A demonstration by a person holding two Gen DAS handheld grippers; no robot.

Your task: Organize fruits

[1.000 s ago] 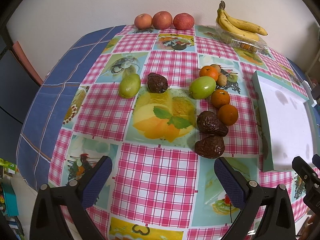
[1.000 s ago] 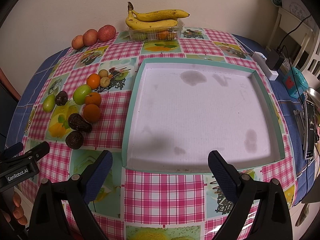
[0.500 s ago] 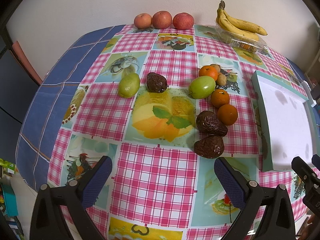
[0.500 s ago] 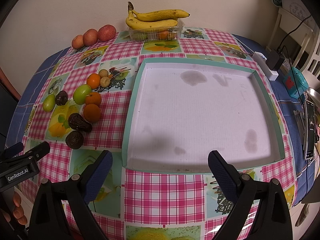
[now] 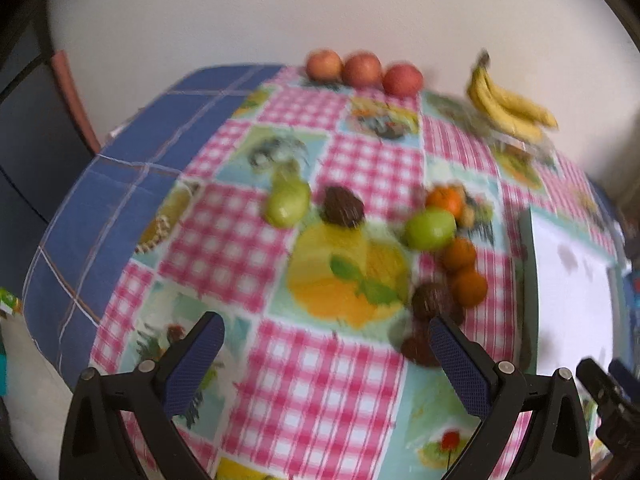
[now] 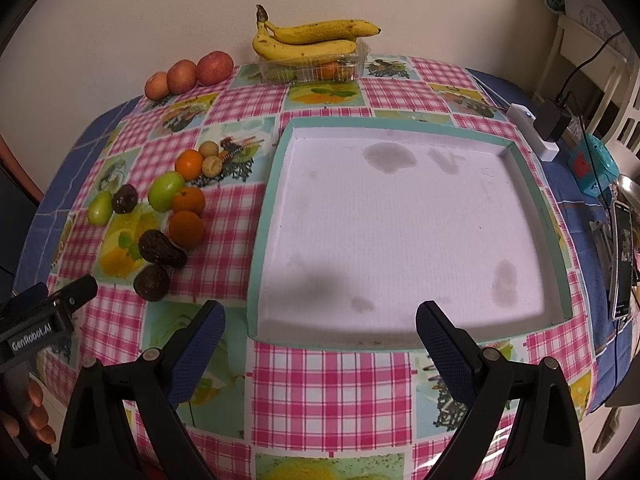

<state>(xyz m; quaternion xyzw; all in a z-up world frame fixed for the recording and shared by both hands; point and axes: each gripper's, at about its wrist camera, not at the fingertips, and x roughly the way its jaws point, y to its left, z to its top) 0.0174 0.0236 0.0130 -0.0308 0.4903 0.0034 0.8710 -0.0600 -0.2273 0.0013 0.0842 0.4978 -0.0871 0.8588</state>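
Loose fruit lies on the checked tablecloth left of an empty white tray with a teal rim (image 6: pixel 264 216): two green fruits (image 6: pixel 165 190), three oranges (image 6: pixel 186 229), dark avocados (image 6: pixel 161 248), small brown fruits (image 6: pixel 211 165). The left wrist view is blurred; the avocados (image 5: pixel 432 304) sit just beyond the right fingertip. My left gripper (image 5: pixel 324 354) is open and empty above the table's near part. My right gripper (image 6: pixel 320 338) is open and empty at the tray's near edge.
Three apples (image 6: pixel 188 75) and bananas on a clear box (image 6: pixel 312 56) stand at the back by the wall. A power strip with charger (image 6: pixel 536 132), a teal toy (image 6: pixel 592 168) and a phone (image 6: pixel 622 260) lie right of the tray.
The left gripper has swung: its view is now blurred and the fruits have shifted down and right in it, nearer the right finger. The right gripper has not moved.
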